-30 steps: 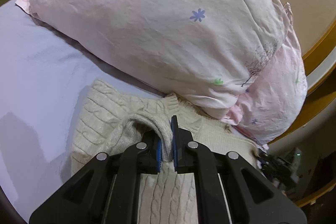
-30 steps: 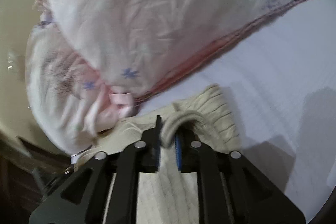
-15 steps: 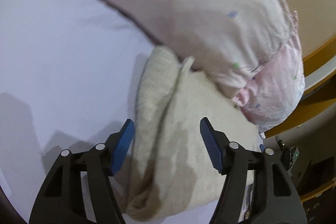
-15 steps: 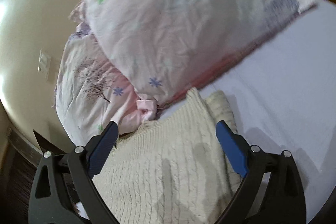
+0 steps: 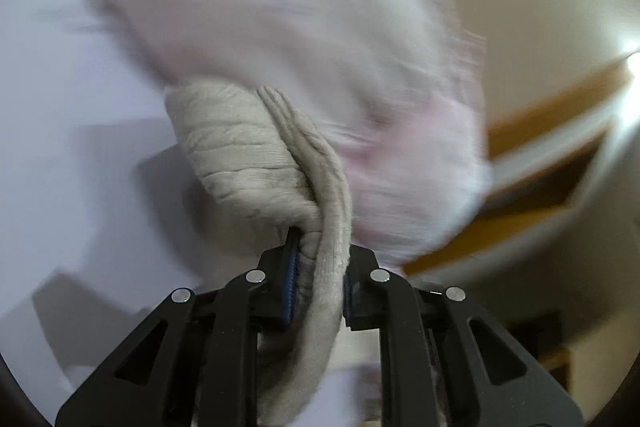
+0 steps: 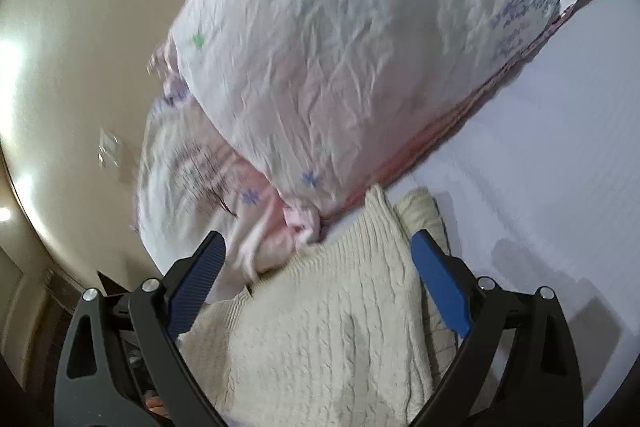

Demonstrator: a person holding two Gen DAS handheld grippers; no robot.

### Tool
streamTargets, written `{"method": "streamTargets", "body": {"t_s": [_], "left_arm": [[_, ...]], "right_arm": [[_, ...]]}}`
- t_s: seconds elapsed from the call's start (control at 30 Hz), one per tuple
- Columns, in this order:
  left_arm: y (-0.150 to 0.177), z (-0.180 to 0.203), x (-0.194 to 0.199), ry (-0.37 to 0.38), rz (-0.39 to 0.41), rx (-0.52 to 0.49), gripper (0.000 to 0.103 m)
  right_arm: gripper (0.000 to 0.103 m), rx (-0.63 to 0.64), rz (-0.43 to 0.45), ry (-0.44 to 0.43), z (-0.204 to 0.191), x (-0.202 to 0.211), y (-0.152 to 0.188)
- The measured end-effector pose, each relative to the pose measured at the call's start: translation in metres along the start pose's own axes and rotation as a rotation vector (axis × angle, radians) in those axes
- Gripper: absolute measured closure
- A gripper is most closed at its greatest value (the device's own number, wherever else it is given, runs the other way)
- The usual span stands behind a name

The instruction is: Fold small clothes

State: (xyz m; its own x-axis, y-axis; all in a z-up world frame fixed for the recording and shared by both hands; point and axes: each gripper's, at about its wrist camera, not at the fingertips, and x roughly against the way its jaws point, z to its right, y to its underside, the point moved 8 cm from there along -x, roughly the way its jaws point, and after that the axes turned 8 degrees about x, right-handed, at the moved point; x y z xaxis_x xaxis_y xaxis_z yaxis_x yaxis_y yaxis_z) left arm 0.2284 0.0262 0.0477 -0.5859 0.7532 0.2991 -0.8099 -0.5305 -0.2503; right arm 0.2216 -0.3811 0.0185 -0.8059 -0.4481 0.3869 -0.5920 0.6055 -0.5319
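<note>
A cream cable-knit sweater [image 6: 320, 327] lies folded on the lavender bed sheet [image 6: 560, 147], its far end against the pillows. In the left wrist view the same sweater [image 5: 256, 155] runs from the pillow into my left gripper [image 5: 318, 279], which is shut on a thick fold of its edge. My right gripper [image 6: 320, 287] is wide open just above the sweater, its blue pads [image 6: 440, 287] on either side and holding nothing.
Two pale pink pillows with small flower prints [image 6: 340, 47] are stacked at the head of the bed, blurred in the left wrist view [image 5: 280, 27]. A wooden bed frame [image 5: 540, 147] and a cream wall [image 6: 80, 47] lie beyond. Bare sheet [image 5: 60, 107] spreads to the left.
Both grippers let go of the sweater half a second ago. Since then my left gripper has shut again on a fold of it and is moving fast; the right stays open.
</note>
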Motion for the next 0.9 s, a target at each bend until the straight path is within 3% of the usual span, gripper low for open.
{"method": "streamTargets", "body": {"t_s": [0.1, 0.17, 0.27, 0.3, 0.37, 0.43, 0.53, 0.57, 0.7, 0.8, 0.87, 0.9], "left_arm": [[0.039, 0.065, -0.069, 0.176, -0.132, -0.032, 0.086], [0.069, 0.084, -0.135, 0.270, -0.273, 0.043, 0.084], [0.107, 0.072, -0.210, 0.311, -0.506, 0.298, 0.080], [0.119, 0.067, -0.223, 0.308, -0.544, 0.350, 0.080], [0.120, 0.070, -0.218, 0.317, -0.528, 0.268, 0.080], [0.101, 0.071, -0.193, 0.267, -0.422, 0.119, 0.077], [0.069, 0.051, -0.155, 0.052, -0.249, -0.043, 0.044], [0.063, 0.038, -0.144, -0.056, -0.210, -0.091, 0.042], [0.075, 0.003, -0.138, -0.264, -0.231, -0.181, 0.038], [0.088, -0.014, -0.140, -0.323, -0.262, -0.201, 0.034], [0.100, -0.018, -0.149, -0.337, -0.285, -0.205, 0.028], [0.104, -0.025, -0.150, -0.341, -0.293, -0.215, 0.028]], "right_arm": [[0.011, 0.012, 0.040, 0.035, 0.008, 0.010, -0.010], [0.011, 0.009, 0.058, 0.069, 0.017, 0.014, -0.017], [0.011, -0.009, 0.044, 0.096, 0.033, 0.017, -0.021], [0.011, -0.004, 0.028, 0.104, 0.038, 0.018, -0.022], [0.011, -0.011, 0.001, 0.103, 0.046, 0.020, -0.023], [0.008, -0.076, -0.050, 0.072, 0.056, 0.018, -0.021], [0.008, -0.123, -0.169, 0.043, 0.060, 0.003, -0.009], [0.008, -0.116, -0.214, 0.061, 0.061, -0.003, -0.003], [0.008, -0.010, -0.334, 0.139, 0.053, -0.023, 0.017], [0.009, 0.046, -0.357, 0.138, 0.044, -0.029, 0.024], [0.020, 0.060, -0.374, 0.123, 0.040, -0.032, 0.028], [0.034, 0.061, -0.390, 0.117, 0.040, -0.035, 0.032]]}}
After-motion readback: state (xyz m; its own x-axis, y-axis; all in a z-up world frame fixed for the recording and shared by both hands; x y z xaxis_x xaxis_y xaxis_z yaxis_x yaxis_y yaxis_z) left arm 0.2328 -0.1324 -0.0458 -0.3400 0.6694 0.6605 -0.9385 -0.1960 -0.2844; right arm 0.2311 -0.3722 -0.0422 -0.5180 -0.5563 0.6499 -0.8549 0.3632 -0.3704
